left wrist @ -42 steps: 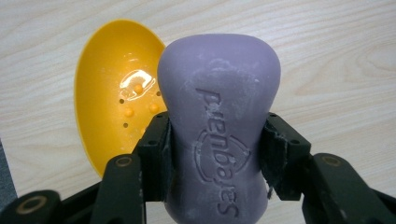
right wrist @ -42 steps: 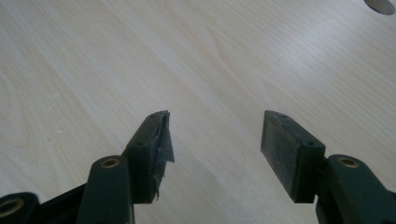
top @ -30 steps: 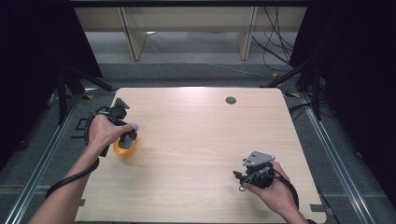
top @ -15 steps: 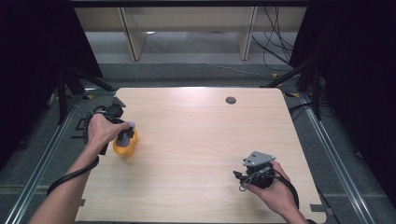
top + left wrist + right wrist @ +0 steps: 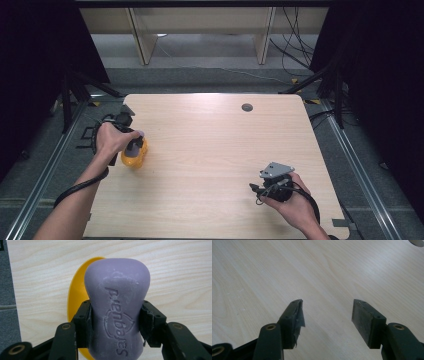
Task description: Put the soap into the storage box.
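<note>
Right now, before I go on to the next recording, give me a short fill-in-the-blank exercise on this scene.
1. The left claw is shut on a bar of soap whose colour is ____.
2. Under the soap lies a dish whose colour is ____.
3. The right claw has its jaws ____, with nothing between them.
4. The table top is made of light ____.

Missing words: purple; yellow; open; wood

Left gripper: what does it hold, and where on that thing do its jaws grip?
The left gripper holds a purple soap bar at its narrow waist.
</note>
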The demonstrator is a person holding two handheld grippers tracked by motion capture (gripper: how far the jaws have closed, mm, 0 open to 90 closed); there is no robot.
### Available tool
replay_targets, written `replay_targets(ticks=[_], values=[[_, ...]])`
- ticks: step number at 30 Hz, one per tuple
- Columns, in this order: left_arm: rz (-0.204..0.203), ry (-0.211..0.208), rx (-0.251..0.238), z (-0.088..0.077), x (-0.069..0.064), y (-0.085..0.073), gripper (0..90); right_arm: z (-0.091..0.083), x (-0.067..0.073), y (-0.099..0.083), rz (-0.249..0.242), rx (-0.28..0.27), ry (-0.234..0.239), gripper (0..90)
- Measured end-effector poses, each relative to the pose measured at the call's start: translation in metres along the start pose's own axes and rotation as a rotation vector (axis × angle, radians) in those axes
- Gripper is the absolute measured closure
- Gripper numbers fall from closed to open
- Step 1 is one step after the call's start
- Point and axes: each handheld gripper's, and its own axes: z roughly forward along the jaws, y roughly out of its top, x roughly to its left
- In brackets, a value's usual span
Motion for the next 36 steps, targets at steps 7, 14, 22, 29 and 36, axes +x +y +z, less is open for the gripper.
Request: replay_targets(ticks=[7, 14, 22, 29, 36], values=[[-0.003, 0.008, -0.004, 0.001, -0.001, 0.003, 49.1, 0.0, 0.0, 0.0, 0.001, 0.003, 0.001, 42.4], [-0.012, 0.022, -0.008, 0.003, -0.001, 0.003, 49.2, 0.0, 0.001, 0.0, 0.001, 0.001, 0.001, 42.2], [-0.027, 0.035, -0.002, 0.011, 0.001, 0.002, 49.1, 0.0, 0.0, -0.001, 0.001, 0.005, 0.004, 42.2], [-0.028, 0.031, 0.0, 0.016, 0.004, 0.002, 49.1, 0.001, 0.002, -0.001, 0.012, 0.003, 0.002, 42.1], [-0.02, 0.039, 0.015, 0.02, 0.005, 0.001, 49.0, 0.001, 0.001, -0.001, -0.005, 0.003, 0.004, 41.9]])
